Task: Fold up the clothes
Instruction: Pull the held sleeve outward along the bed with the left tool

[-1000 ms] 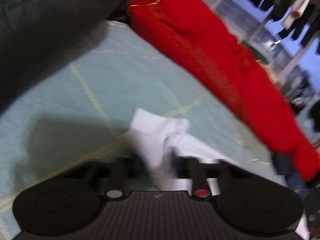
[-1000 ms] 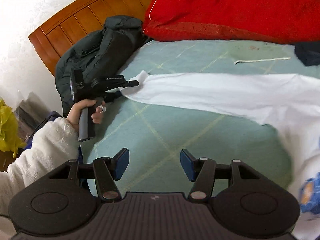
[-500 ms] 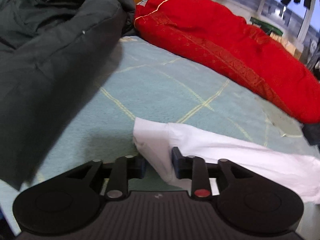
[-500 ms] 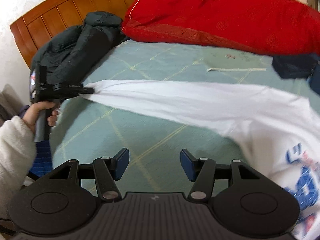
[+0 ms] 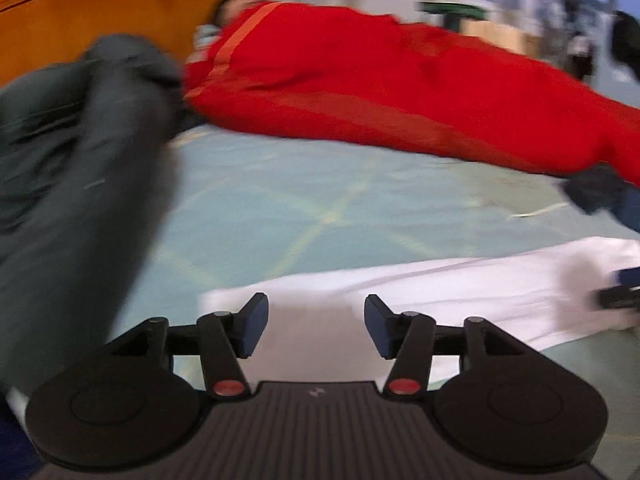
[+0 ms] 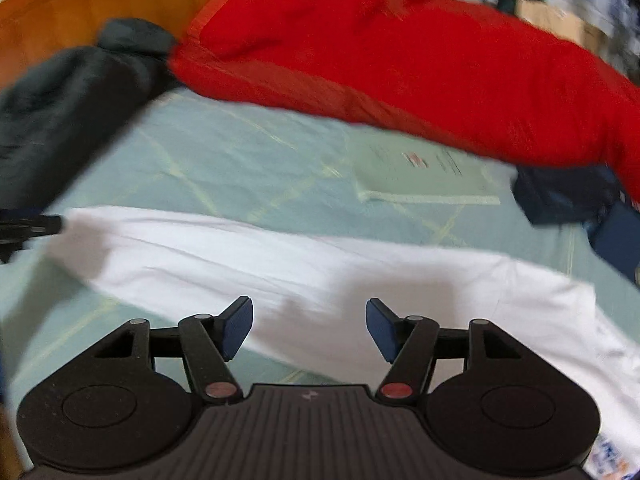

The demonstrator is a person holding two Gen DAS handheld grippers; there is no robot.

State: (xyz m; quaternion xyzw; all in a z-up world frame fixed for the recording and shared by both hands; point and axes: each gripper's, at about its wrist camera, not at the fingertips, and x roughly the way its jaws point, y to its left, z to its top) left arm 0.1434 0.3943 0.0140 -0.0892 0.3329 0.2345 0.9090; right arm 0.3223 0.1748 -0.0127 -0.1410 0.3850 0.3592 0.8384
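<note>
While a red quilt is lying along the bed by the wooden headboard, the white shirt is stretching across it; the left hand-held gripper and right hand-held gripper are hovering over it, both released.

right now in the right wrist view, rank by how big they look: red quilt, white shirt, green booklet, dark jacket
1. red quilt
2. white shirt, close to the quilt in area and nearer the camera, so this order is unsure
3. dark jacket, cut off by the frame edge
4. green booklet
</note>
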